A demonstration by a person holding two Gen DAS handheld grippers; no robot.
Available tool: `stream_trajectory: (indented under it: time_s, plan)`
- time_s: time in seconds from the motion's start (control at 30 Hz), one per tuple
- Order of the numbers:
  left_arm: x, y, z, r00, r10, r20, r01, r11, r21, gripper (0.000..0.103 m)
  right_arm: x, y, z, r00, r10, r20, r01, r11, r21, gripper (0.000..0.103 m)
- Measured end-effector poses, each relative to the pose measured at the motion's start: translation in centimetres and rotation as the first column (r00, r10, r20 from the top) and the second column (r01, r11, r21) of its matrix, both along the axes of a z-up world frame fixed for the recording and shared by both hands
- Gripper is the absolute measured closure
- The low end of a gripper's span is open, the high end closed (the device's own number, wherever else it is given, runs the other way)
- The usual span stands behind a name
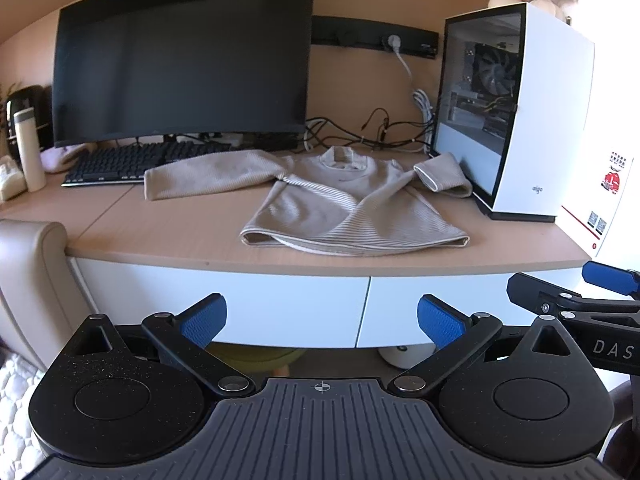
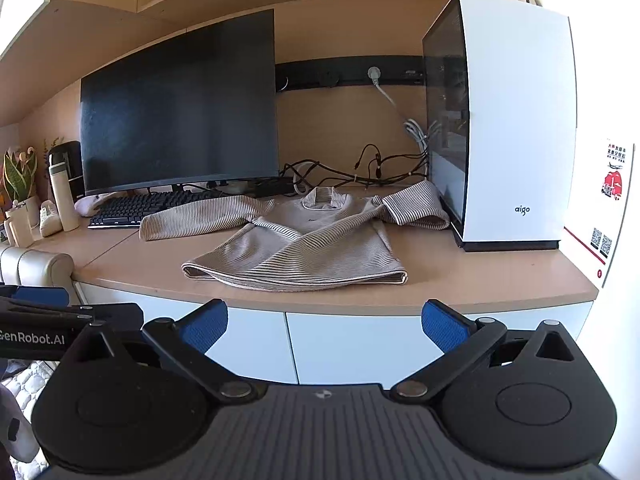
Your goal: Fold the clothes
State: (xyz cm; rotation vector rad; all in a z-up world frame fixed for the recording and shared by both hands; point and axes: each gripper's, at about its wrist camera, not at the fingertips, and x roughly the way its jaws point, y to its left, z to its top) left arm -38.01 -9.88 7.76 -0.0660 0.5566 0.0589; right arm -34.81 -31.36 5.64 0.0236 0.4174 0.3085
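- Since both tools hang below the table edge with nothing in them, the whole move comes down to reaching up and forward: the shirt [image 1: 344, 204] lies flat on the table [image 1: 160, 232], ahead of and above both.
- Left tool [image 1: 322, 320]: blue pads wide apart, empty. It faces the hem about dead centre, so I'd guess it takes the long sleeve [image 1: 212, 174], which runs out leftward toward the keyboard [image 1: 120, 162].
- Shirt's long axis runs away from us, collar at the back near the cables [image 1: 376, 132], hem close to the front edge. Body looks a bit rumpled.
- Right tool [image 2: 324, 326]: also spread open, holding nothing. From here the shirt sits slightly left of centre.
- Right sleeve [image 2: 416, 210] is bunched up against the white computer case [image 2: 516, 120], so that side is tight. Monitor [image 1: 184, 52] stands well behind.
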Motion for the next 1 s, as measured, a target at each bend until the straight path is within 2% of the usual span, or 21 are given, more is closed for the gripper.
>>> stream_trajectory:
  time_s: [1.0]
  plan:
    - [0.86, -0.25, -0.26, 1.000, -0.009, -0.024, 0.009, 1.000, 0.003, 0.000, 0.66, -0.09, -0.42, 1.000, -0.006, -0.020, 0.006, 1.000, 0.006, 0.000]
